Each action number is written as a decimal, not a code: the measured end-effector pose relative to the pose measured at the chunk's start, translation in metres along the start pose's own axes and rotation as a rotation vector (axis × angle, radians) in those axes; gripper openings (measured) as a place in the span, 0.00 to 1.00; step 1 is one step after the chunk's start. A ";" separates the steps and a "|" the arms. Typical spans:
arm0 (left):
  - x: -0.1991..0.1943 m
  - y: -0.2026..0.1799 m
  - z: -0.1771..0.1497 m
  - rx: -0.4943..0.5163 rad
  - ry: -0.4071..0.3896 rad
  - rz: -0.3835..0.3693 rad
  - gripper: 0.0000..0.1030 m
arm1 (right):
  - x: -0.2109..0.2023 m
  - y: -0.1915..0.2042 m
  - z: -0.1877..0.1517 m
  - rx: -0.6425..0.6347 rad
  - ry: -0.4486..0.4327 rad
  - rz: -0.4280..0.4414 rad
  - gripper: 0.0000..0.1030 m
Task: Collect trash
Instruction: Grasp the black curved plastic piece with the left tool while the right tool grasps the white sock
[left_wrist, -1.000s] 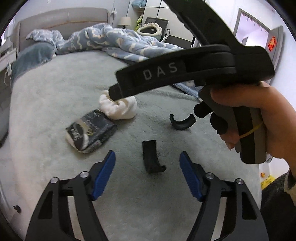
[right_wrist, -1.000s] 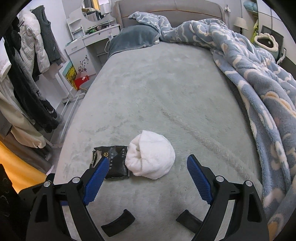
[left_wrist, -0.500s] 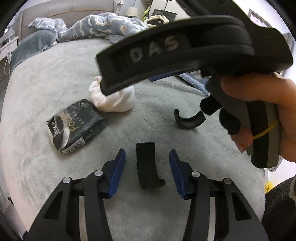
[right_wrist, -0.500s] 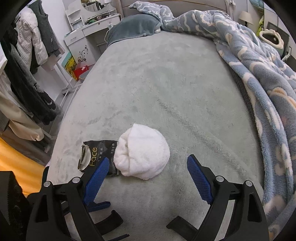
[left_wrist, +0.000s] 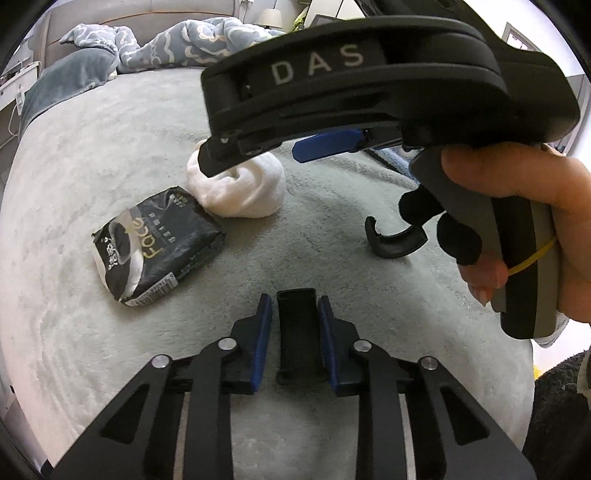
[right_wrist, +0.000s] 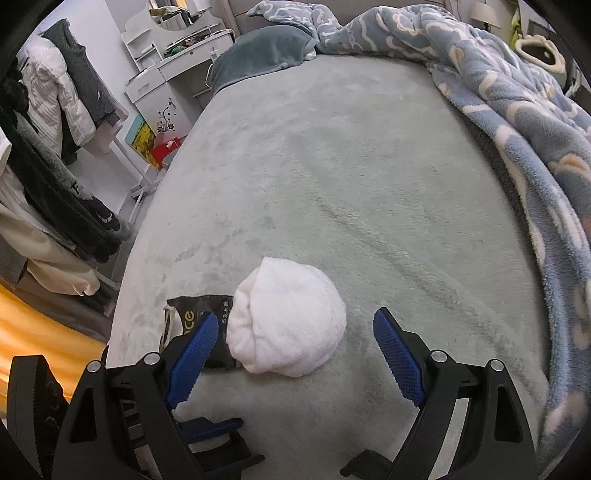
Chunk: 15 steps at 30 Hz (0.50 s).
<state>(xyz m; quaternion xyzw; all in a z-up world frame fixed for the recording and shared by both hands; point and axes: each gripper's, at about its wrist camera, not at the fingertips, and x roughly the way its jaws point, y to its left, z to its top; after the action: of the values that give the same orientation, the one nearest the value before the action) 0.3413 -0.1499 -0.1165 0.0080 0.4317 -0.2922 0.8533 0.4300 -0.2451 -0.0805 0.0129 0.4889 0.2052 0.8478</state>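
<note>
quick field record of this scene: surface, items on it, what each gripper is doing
surface: grey-green plush bed cover
left gripper: low over the bed, jaws closed in on the black plastic piece; contact looks likely
right gripper: jaws wide open, hovering at the white rolled cloth, holding nothing
black tissue pack: flat on the bed, touching the cloth
curved black clip: lying loose, apart from the rest
blue patterned blanket: bunched along the far and right edge
</note>
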 end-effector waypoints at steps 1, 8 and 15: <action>-0.001 0.001 -0.001 -0.002 -0.001 -0.005 0.23 | 0.001 0.000 0.001 0.004 0.001 0.000 0.85; -0.013 0.011 -0.003 0.009 -0.016 -0.031 0.22 | 0.011 -0.001 0.001 0.026 0.015 -0.017 0.74; -0.035 0.024 -0.008 0.014 -0.036 -0.008 0.22 | 0.014 -0.001 -0.003 0.027 0.025 0.031 0.51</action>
<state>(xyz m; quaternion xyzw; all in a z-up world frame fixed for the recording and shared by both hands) 0.3318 -0.1105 -0.1009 0.0070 0.4142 -0.2986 0.8598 0.4339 -0.2417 -0.0943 0.0293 0.5020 0.2121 0.8379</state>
